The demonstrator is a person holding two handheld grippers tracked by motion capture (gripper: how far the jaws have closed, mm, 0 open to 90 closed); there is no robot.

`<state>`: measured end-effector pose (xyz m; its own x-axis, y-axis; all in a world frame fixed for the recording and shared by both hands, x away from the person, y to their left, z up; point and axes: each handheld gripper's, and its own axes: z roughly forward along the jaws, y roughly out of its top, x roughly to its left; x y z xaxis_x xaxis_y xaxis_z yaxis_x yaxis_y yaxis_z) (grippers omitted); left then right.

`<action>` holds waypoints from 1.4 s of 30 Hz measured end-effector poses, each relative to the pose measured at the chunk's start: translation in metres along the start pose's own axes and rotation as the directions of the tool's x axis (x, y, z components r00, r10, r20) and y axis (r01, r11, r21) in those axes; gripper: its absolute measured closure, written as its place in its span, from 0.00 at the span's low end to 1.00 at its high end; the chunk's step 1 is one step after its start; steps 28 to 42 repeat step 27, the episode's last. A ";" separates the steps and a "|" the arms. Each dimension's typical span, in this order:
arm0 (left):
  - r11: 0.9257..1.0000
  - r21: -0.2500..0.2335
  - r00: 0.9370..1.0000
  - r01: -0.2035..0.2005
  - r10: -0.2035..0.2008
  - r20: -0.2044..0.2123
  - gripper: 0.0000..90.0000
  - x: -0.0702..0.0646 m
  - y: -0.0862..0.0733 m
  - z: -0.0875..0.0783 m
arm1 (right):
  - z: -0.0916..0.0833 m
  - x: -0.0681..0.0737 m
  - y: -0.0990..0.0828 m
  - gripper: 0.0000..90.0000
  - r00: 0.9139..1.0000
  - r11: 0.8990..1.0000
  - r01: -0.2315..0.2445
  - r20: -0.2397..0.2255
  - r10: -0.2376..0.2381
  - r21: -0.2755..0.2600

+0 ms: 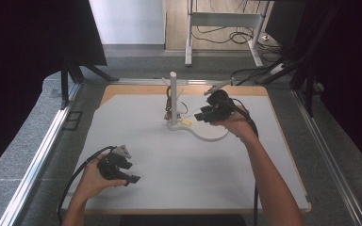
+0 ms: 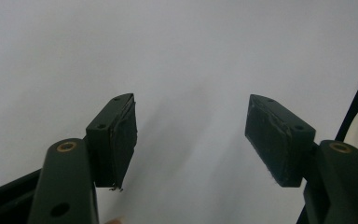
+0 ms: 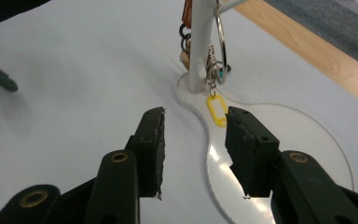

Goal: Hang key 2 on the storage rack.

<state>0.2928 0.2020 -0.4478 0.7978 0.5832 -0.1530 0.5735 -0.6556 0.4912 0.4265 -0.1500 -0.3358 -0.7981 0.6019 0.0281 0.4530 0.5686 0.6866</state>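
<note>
The right tool [image 3: 193, 135], jaws parted and empty, points at the yellow key tag [image 3: 216, 109] lying just ahead on the clear base [image 3: 317, 154] of the white post [image 3: 199, 42], hanging from the key rings. The left tool [image 1: 118, 167], also released, hovers over the desk [image 1: 179, 169] well apart, so the right hand [image 1: 238, 123] looks the likelier to reach.

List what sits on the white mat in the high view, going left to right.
Left tool, open and empty → white post of the stand, keys hung on it → yellow key tag → right tool, open, above the stand's base plate.
</note>
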 end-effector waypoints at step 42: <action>0.999 -0.035 1.000 0.023 -0.023 -0.008 0.38 0.005 0.000 -0.002 | -0.010 0.022 -0.120 0.53 0.999 0.995 -0.042 0.017 0.044 -0.094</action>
